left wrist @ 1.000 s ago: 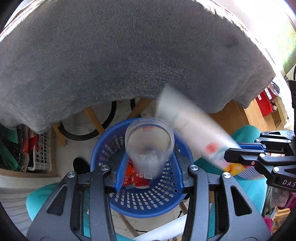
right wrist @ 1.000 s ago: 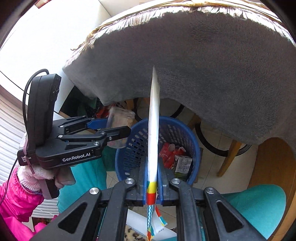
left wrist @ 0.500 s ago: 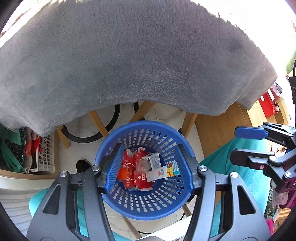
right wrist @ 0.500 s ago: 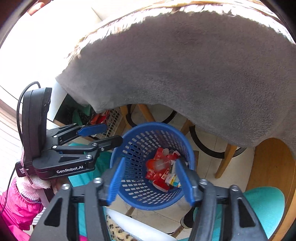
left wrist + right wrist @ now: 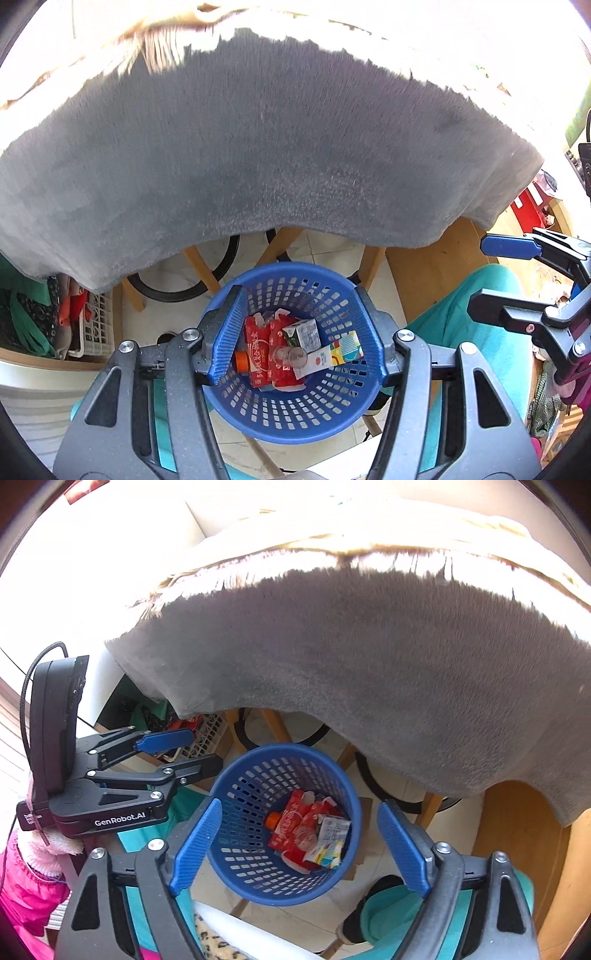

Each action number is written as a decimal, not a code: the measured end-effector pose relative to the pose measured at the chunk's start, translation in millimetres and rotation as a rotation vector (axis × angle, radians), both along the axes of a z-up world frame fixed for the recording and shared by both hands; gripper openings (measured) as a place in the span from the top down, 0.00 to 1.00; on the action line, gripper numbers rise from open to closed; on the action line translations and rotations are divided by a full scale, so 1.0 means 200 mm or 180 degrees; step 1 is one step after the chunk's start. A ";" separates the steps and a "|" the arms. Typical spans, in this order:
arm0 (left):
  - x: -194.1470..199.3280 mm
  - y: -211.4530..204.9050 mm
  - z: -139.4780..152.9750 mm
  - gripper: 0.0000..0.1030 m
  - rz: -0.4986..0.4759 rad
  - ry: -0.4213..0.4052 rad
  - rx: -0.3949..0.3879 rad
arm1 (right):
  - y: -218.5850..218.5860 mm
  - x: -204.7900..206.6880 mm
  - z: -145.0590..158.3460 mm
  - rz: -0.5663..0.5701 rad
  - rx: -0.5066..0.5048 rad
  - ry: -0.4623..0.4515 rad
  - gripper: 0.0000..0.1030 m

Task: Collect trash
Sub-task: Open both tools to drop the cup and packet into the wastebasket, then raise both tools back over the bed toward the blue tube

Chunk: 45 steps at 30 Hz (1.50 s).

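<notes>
The left tool (image 5: 299,332) stands wide, its two blue fingers (image 5: 227,332) apart and holding nothing; the right tool (image 5: 301,845) is also spread wide and empty. Just beyond and below both tools stands the blue basket (image 5: 258,410), seen between the fingers in each wrist view; it stands on the pale tiled floor (image 5: 314,254).

Inside the basket, at its bottom, lies the trash; the red packets (image 5: 260,350) are toward the left side of the left tool's gap, a clear plastic cup (image 5: 291,356) lies on them, a small carton (image 5: 304,334) is a little farther, and a colourful wrapper (image 5: 334,352) lies toward the right finger.

To the right of the left tool, the right tool appears from the side; in the right wrist view the left tool (image 5: 184,749) shows at the left, just beside the basket rim.

Farther, above the basket, hangs the edge of a grey cloth (image 5: 277,155) that covers the bench; wooden legs (image 5: 280,243) stand under it.
</notes>
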<state>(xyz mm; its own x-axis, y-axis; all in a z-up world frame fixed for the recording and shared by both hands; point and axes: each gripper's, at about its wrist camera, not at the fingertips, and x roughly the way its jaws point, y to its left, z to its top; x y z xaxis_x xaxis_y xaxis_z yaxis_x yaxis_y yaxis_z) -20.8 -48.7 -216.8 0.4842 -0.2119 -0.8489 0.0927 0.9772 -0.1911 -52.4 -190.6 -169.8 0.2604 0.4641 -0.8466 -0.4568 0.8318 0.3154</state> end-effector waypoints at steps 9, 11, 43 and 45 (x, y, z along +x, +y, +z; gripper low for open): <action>0.03 0.02 0.22 0.43 -0.0037 -0.0291 -0.0089 | -0.10 0.03 0.22 -0.0020 0.0118 -0.0239 0.13; 0.04 0.02 0.28 0.43 -0.0058 -0.0361 -0.0090 | -0.11 0.04 0.28 -0.0019 0.0152 -0.0309 0.13; 0.67 0.03 0.72 0.43 -0.0074 -0.0713 -0.0123 | -0.13 0.59 0.78 -0.0087 -0.0205 -0.1052 0.12; 0.73 0.03 0.71 0.42 -0.0073 -0.0681 -0.0129 | -0.16 0.65 0.79 -0.0154 -0.0134 -0.1008 0.12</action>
